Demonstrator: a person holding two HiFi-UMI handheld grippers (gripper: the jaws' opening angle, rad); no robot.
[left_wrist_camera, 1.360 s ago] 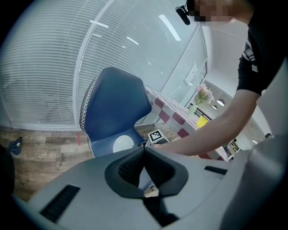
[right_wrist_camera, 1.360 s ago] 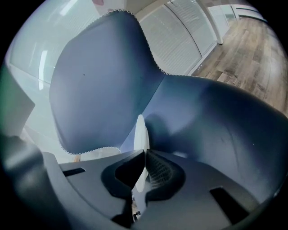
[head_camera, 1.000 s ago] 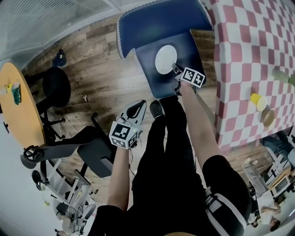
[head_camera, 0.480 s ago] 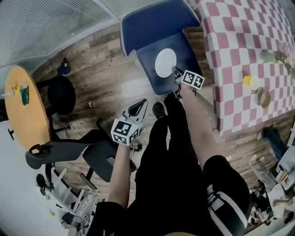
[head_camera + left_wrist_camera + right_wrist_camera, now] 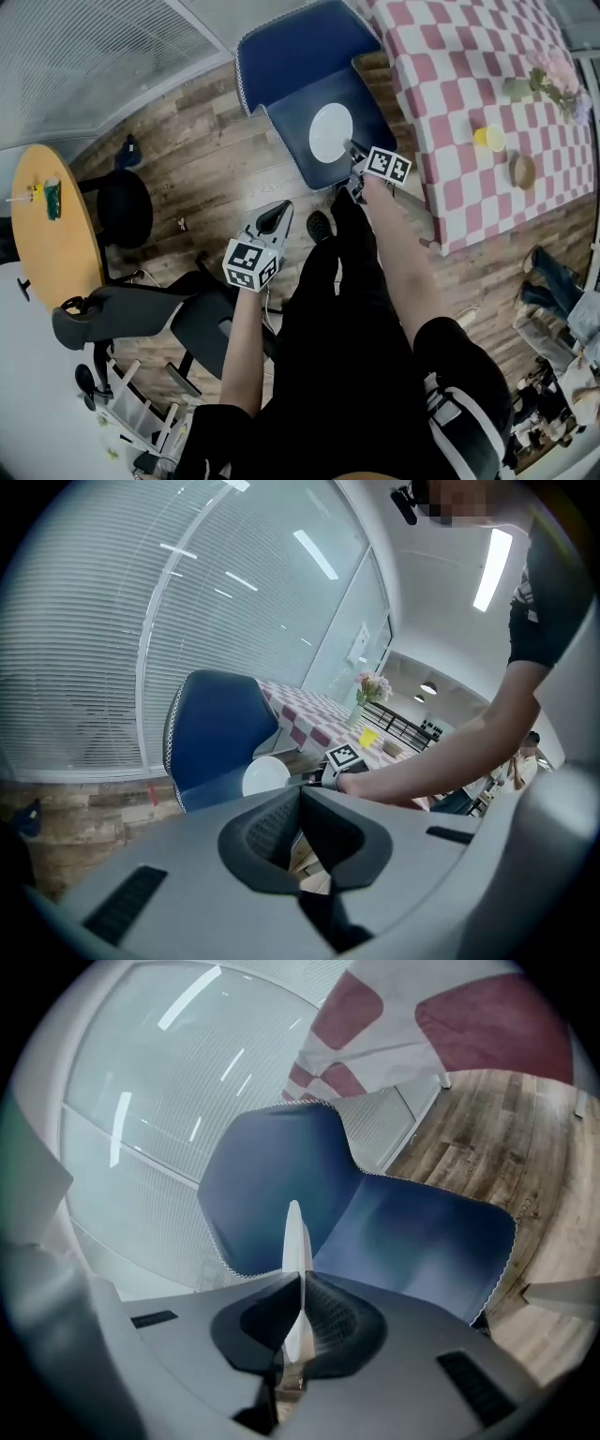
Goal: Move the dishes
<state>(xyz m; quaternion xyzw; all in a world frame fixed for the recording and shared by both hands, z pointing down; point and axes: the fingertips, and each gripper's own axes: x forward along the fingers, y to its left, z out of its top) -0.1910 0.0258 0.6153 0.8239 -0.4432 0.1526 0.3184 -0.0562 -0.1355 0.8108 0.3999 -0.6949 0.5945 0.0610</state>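
Note:
A white plate (image 5: pixel 330 132) hangs over the seat of a blue chair (image 5: pixel 302 58), clamped by its near rim in my right gripper (image 5: pixel 354 151). The right gripper view shows the plate (image 5: pixel 296 1237) edge-on, standing upright between the pads with the chair (image 5: pixel 375 1213) behind it. My left gripper (image 5: pixel 273 218) is lower left in the head view, over the wood floor, its jaws together and nothing in them. From the left gripper view the plate (image 5: pixel 266 775) and the right gripper (image 5: pixel 316 778) appear ahead beside the chair (image 5: pixel 217 735).
A table with a red-and-white checked cloth (image 5: pixel 469 103) stands to the right, carrying a yellow cup (image 5: pixel 492 138), a brown bowl (image 5: pixel 522 171) and flowers (image 5: pixel 553 80). A black office chair (image 5: pixel 141 314) and a round wooden table (image 5: pixel 47 234) lie to the left.
Both grippers have risen. The plate has lifted with the right gripper and stays over the chair seat. The head view has swung, so the checked table shows further right.

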